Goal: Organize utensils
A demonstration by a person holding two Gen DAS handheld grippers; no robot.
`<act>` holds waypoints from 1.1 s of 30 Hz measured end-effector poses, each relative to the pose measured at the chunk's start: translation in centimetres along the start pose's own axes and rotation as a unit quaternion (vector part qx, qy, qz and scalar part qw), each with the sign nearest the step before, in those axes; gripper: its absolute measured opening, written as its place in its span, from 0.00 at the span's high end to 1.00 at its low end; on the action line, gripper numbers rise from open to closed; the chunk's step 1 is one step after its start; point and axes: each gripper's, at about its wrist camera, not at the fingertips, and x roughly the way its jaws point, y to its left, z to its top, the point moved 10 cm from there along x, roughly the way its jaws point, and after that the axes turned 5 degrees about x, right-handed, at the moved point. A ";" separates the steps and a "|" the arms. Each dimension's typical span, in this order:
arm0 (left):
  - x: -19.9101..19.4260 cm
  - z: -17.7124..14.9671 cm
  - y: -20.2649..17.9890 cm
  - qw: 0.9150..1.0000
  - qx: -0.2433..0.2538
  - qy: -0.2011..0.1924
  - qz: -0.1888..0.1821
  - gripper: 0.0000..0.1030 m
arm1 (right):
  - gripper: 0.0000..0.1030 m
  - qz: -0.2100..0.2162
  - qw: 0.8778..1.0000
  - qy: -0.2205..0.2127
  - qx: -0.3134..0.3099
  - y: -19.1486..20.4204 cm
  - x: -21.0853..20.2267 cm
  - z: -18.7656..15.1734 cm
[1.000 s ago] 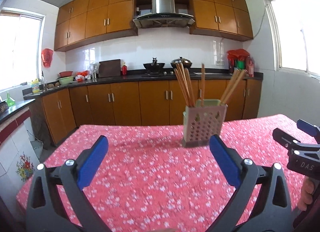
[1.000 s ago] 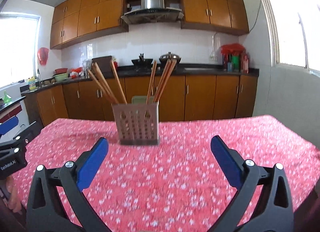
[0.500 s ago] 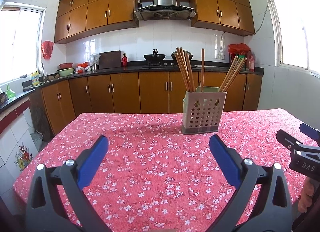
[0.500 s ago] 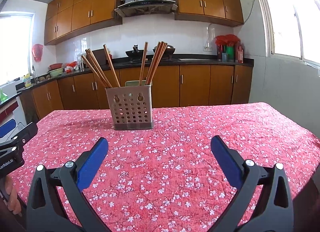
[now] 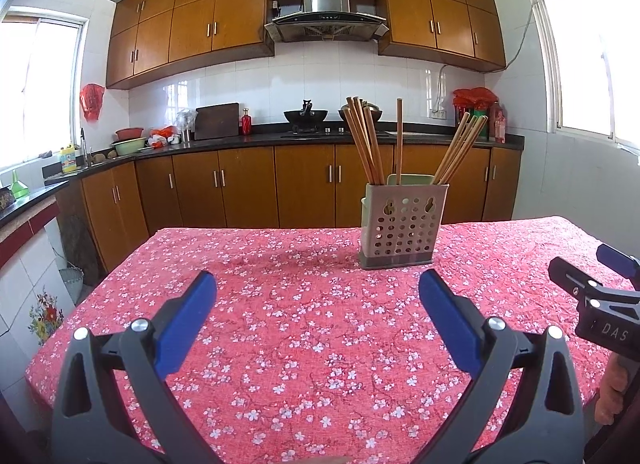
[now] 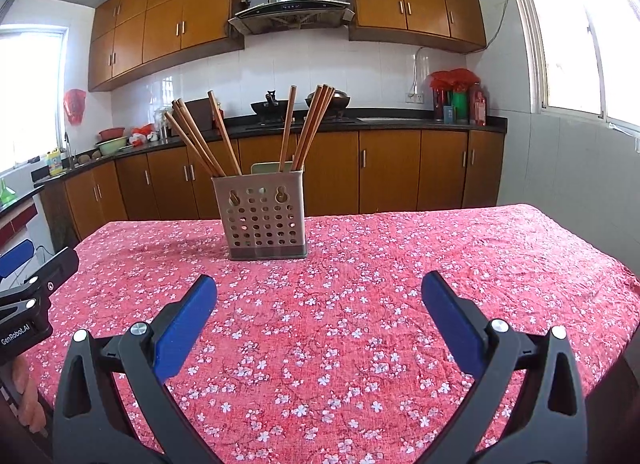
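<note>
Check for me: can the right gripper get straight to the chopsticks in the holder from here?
Probably yes. The right gripper is open, and only bare tablecloth lies between it and the holder; the chopsticks stick up well above the rim.

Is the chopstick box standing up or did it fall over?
Standing up. The holder sits flat on the red tablecloth, and the chopsticks poke out of its top.

Both camera views tilted lower and steadier, utensil holder (image 5: 401,224) now sharp
</note>
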 end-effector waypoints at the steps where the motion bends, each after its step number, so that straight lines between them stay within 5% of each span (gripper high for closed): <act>1: 0.0 0.0 0.0 1.000 0.000 0.000 0.000 0.04 | 0.02 0.000 1.000 0.000 0.000 0.0 0.0 0.0; 33: 0.2 -0.2 0.2 1.000 -0.009 0.007 -0.002 0.04 | 0.02 0.000 1.000 0.001 0.001 0.0 -0.1 0.0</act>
